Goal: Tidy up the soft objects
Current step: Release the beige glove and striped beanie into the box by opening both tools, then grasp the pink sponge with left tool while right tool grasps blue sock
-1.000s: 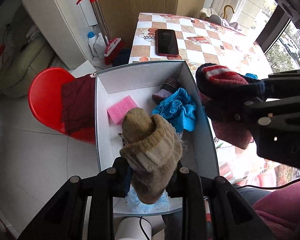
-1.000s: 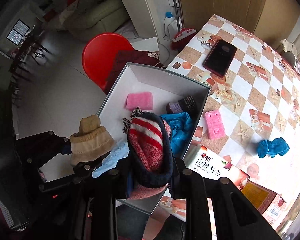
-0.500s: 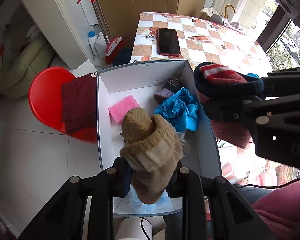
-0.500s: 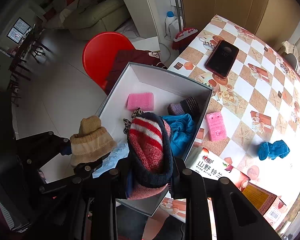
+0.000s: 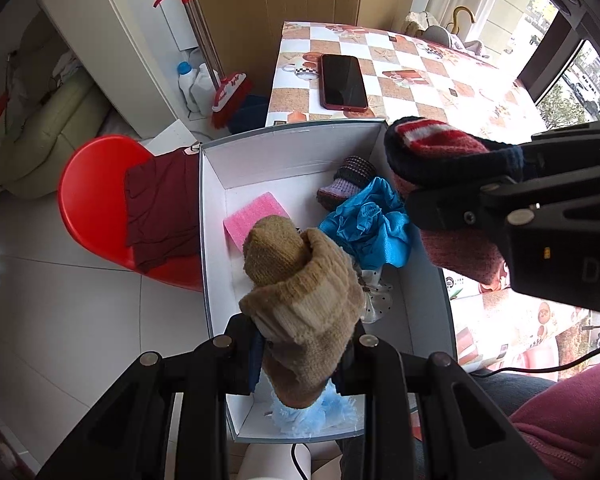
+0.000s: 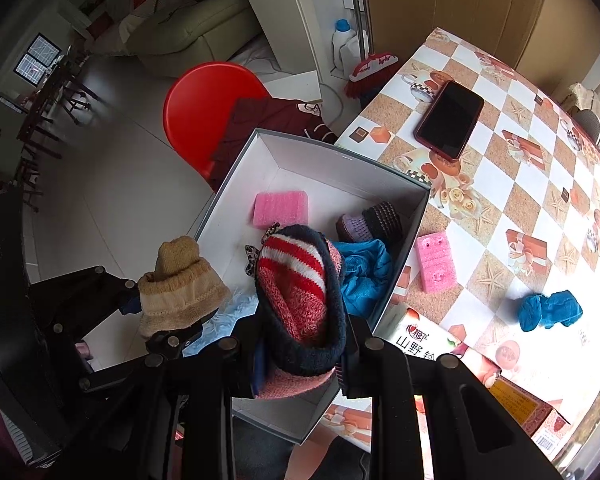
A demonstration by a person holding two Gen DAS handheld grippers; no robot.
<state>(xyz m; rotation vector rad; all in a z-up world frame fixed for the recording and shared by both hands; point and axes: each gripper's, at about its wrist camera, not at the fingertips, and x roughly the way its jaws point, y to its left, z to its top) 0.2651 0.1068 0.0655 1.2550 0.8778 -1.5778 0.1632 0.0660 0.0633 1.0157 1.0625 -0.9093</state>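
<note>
A tan knitted sock (image 5: 300, 304) is clamped in the left gripper (image 5: 300, 356), its long axis pointing away over the white box (image 5: 300, 148). Beside it, a red striped sock (image 6: 300, 300) is clamped likewise in the right gripper (image 6: 304, 356). Farther inside, a pink sponge (image 6: 281, 209) is seen.
</note>
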